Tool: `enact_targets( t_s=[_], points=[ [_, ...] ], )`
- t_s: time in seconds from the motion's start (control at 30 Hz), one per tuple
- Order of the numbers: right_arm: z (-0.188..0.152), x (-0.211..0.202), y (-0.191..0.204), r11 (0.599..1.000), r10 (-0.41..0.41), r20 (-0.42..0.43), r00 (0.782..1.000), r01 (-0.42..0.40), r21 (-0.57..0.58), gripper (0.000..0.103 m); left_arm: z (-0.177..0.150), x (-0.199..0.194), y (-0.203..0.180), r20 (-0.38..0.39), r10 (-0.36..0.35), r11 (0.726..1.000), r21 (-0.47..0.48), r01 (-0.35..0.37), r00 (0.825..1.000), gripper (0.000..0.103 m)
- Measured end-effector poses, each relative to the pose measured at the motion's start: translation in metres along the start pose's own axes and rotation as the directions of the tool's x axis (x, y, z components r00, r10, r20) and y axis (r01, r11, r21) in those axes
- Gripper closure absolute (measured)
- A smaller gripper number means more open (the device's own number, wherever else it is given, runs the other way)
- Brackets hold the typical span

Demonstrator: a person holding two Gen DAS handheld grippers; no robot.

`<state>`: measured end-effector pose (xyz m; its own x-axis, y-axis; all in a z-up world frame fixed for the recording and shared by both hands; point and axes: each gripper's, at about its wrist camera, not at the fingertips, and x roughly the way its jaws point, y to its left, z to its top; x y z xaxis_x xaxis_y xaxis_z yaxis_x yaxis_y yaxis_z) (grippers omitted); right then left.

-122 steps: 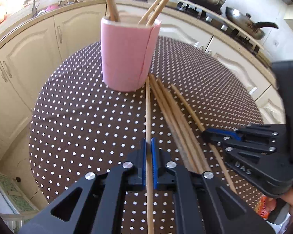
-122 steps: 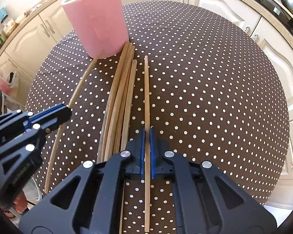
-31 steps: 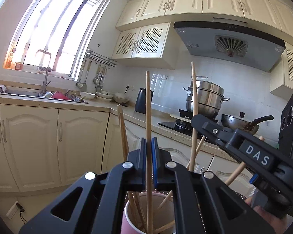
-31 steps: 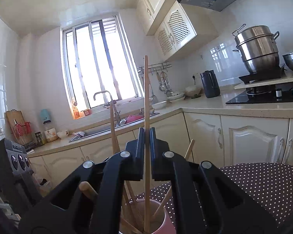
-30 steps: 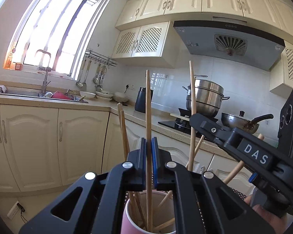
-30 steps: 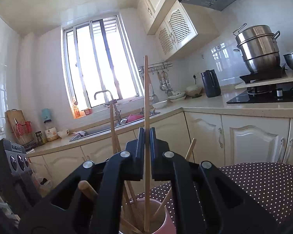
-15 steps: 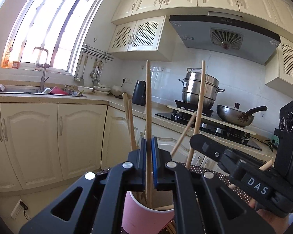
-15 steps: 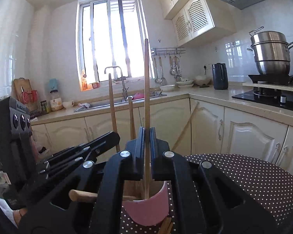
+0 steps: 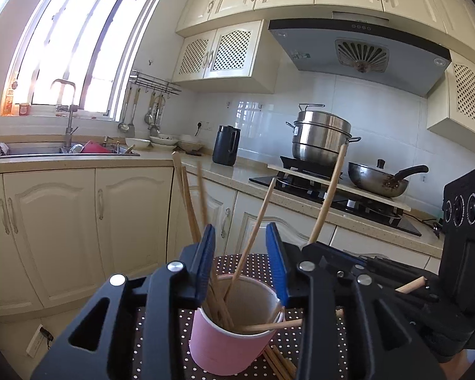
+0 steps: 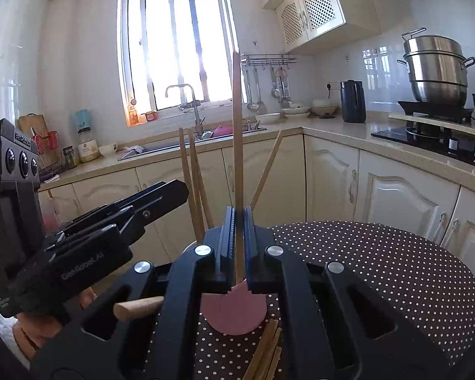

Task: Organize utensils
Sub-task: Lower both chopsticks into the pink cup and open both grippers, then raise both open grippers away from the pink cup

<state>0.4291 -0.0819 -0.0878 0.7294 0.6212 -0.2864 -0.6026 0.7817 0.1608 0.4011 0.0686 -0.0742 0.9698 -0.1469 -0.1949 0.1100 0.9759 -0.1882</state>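
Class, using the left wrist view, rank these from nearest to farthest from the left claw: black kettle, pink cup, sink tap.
1. Pink cup, just below the left claw.
2. Black kettle, on the counter behind.
3. Sink tap, far left by the window.

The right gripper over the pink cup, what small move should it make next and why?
Probably open the right gripper. It is shut on an upright wooden chopstick whose lower end points into the pink paper cup. The left gripper, its jaws just opened, holds nothing, and its stick already leans in the cup with the others.
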Motion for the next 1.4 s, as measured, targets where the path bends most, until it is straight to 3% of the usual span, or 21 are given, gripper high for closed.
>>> enact_targets(
  t_s=[0.4, 0.5, 0.57, 0.77, 1.17, 1.4],
  points=[
    [0.018, -0.022, 0.016, 1.0, -0.028, 0.011, 1.0, 0.028, -0.006, 0.093, 0.019, -0.031, 0.004, 0.015, 0.006, 1.0, -0.023, -0.006, 1.0, 0.065],
    [0.023, -0.032, 0.021, 0.998, -0.06, 0.038, 0.998, 0.06, -0.008, 0.081, 0.024, -0.041, 0.0, 0.015, 0.01, 1.0, -0.013, -0.009, 1.0, 0.059],
    [0.026, -0.038, 0.022, 0.996, -0.087, 0.055, 0.995, 0.088, -0.009, 0.067, 0.025, -0.049, -0.003, 0.019, 0.005, 1.0, -0.002, -0.005, 1.0, 0.052],
    [0.036, -0.052, 0.034, 0.987, -0.159, 0.101, 0.982, 0.161, -0.018, 0.047, 0.029, -0.066, -0.008, 0.011, 0.017, 1.0, 0.021, -0.017, 1.0, 0.046],
    [0.037, -0.031, 0.041, 0.979, -0.195, 0.074, 0.978, 0.199, -0.052, 0.045, 0.029, -0.066, -0.005, -0.04, 0.043, 0.998, 0.037, -0.041, 0.998, 0.044],
    [0.033, -0.017, 0.035, 0.975, -0.216, 0.057, 0.975, 0.219, -0.046, 0.037, 0.029, -0.047, 0.002, -0.062, 0.089, 0.996, 0.025, -0.088, 0.994, 0.044]
  ],
)
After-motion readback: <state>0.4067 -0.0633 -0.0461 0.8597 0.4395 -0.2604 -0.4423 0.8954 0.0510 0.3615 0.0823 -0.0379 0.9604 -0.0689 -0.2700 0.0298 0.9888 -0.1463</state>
